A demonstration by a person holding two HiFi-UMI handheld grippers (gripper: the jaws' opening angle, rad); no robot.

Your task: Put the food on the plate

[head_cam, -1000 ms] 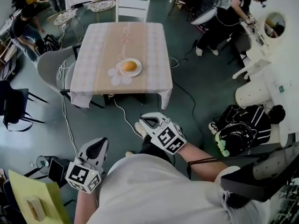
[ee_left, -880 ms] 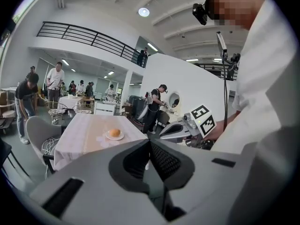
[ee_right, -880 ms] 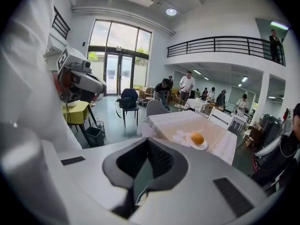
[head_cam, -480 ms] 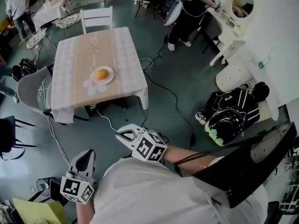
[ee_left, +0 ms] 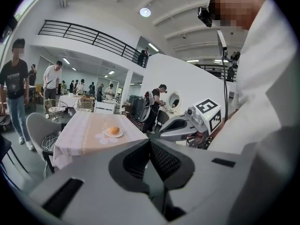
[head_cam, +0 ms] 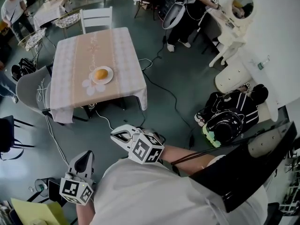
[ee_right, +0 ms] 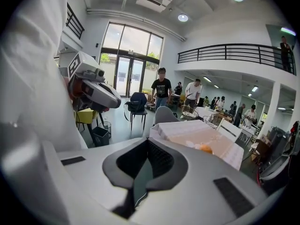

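Bright ceiling light, strong fisheye distortion

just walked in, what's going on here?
A person stands back from the table, holding the left tongs and right tongs close to the body. Both are shut with nothing in them. The orange food already sits on the white plate on the table, untouched.

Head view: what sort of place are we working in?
Likely a big open hall set up like a cafe or test space: a cloth-covered table with a white chair, an upper balcony railing, and other people busy around the room.
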